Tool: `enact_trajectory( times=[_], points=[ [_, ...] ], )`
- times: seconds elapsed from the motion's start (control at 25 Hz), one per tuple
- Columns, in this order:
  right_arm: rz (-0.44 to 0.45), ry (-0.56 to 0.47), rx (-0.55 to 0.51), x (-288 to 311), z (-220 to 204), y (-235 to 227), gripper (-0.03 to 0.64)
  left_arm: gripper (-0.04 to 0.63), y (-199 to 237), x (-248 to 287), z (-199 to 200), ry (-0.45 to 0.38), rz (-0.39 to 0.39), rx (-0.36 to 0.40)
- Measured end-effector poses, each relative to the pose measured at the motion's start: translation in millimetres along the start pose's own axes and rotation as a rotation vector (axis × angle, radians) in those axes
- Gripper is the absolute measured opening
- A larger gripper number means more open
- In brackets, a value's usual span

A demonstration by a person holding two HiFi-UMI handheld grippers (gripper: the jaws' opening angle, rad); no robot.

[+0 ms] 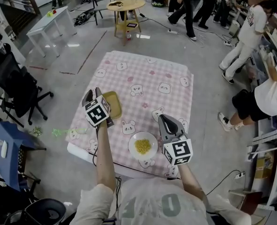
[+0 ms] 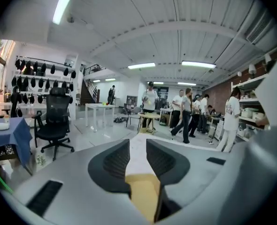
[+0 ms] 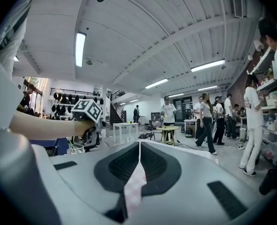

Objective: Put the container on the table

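Note:
In the head view a flat mustard-yellow container [image 1: 114, 105] lies at the near left of the table with the pink checked cloth [image 1: 148, 74]. My left gripper [image 1: 92, 95] is at the container's left edge. In the left gripper view the yellow container [image 2: 143, 193] fills the narrow gap low between the jaws of the left gripper [image 2: 137, 149], which looks shut on its rim. My right gripper [image 1: 163, 118] hovers over the near right of the cloth, beside a white bowl [image 1: 143, 146] of yellow food. The right gripper [image 3: 139, 149] is shut with nothing in it.
A black office chair [image 1: 16, 90] and a blue table [image 1: 7, 149] stand left of the table. A round wooden table [image 1: 126, 4] and a white table [image 1: 51, 25] stand further back. People [image 1: 265, 93] stand and crouch at the right.

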State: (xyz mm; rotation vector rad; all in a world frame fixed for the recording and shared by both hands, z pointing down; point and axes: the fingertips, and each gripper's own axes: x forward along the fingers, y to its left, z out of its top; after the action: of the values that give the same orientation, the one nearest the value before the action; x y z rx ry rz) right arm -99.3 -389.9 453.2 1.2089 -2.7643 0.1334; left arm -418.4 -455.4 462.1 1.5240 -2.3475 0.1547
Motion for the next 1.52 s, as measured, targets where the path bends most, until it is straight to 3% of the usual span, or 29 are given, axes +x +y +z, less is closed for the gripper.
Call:
enact_trajectory(
  times=[0.2,0.4,0.6,0.84,1.52],
  points=[
    [-0.003,-0.015,-0.012,6.7,7.8,-1.7,0.031,0.069,-32.0,-60.1,52.7,-0.201,-0.085,0.019],
    [-0.022,-0.021,0.014,11.4,11.0,-7.4,0.031,0.032,-73.2,-119.3,56.3,-0.330,-0.157,0.100],
    [-0.052,-0.019,0.041,7.3,8.4,-10.7,0.029,0.028,-102.6,-152.5,17.6,-0.329,-0.212,0.105],
    [-0.061,0.003,0.059,1.4,2.8,-9.9,0.029,0.028,-122.6,-165.7,-18.0,-0.267,-0.276,0.120],
    [-0.073,0.024,0.063,-1.8,-14.3,-4.7,0.029,0.028,-90.2,-155.8,-38.0,-0.218,-0.214,0.093]
  ],
)
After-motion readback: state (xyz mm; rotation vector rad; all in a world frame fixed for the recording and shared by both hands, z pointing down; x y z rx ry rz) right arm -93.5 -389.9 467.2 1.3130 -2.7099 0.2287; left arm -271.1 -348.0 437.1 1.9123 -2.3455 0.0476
